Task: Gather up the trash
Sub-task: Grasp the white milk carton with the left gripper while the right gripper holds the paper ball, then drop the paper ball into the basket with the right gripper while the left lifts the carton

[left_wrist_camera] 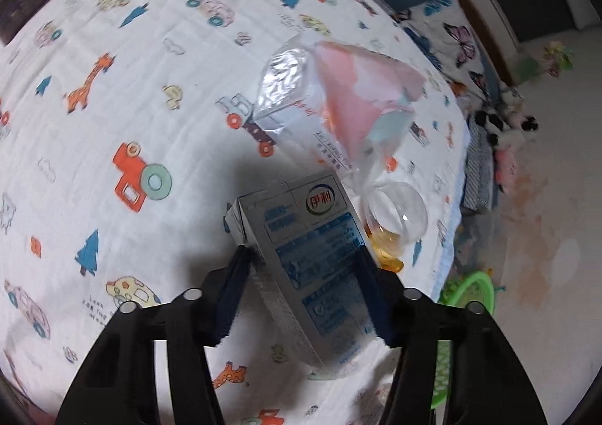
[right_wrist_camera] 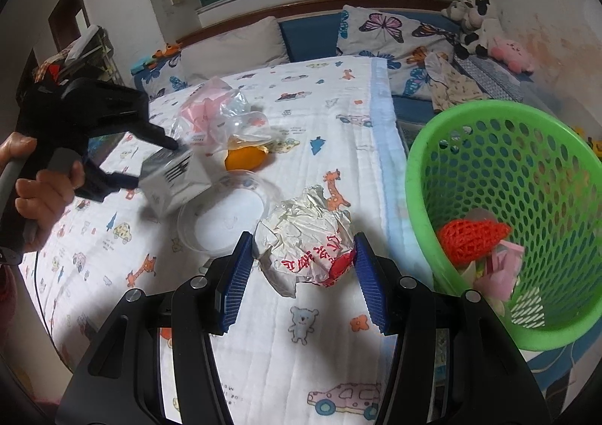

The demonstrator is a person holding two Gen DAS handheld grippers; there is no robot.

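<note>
Jaws first: my left gripper [left_wrist_camera: 303, 293] is clamped on a grey-and-blue milk carton [left_wrist_camera: 301, 255], blue pads pressed against both of its sides, and the right wrist view shows it lifted clear of the bedspread. My right gripper [right_wrist_camera: 299, 274] is clenched on a crumpled paper wrapper [right_wrist_camera: 306, 242] with red print — both pads touch its sides, and it looks like it's sitting just off the sheet, though I can't tell for sure.

Biggest thing around is the bed, covered by a white quilted bedspread [right_wrist_camera: 331, 116] printed with giraffes, cars and trees. Pillows with butterflies [right_wrist_camera: 380, 29] sit at the headboard end, with a black-and-white plush toy [right_wrist_camera: 472, 24] and a pink one beside them.

Next, the green mesh trash basket [right_wrist_camera: 421, 169] — it's tilted, just right of my right gripper at the bed's edge. Inside it lies a red foam fruit net [right_wrist_camera: 472, 238] and some pink and pale scraps.

Still lying on the bedspread: a clear plastic bag [left_wrist_camera: 338, 97] with pink stuff inside, a clear round lid [right_wrist_camera: 225, 216] near the wrapper, a small clear plastic cup [left_wrist_camera: 399, 214] just beside the carton, and an orange peel [right_wrist_camera: 244, 159] between the bag and the lid.

My left hand [right_wrist_camera: 41, 195] wraps its gripper's handle.
</note>
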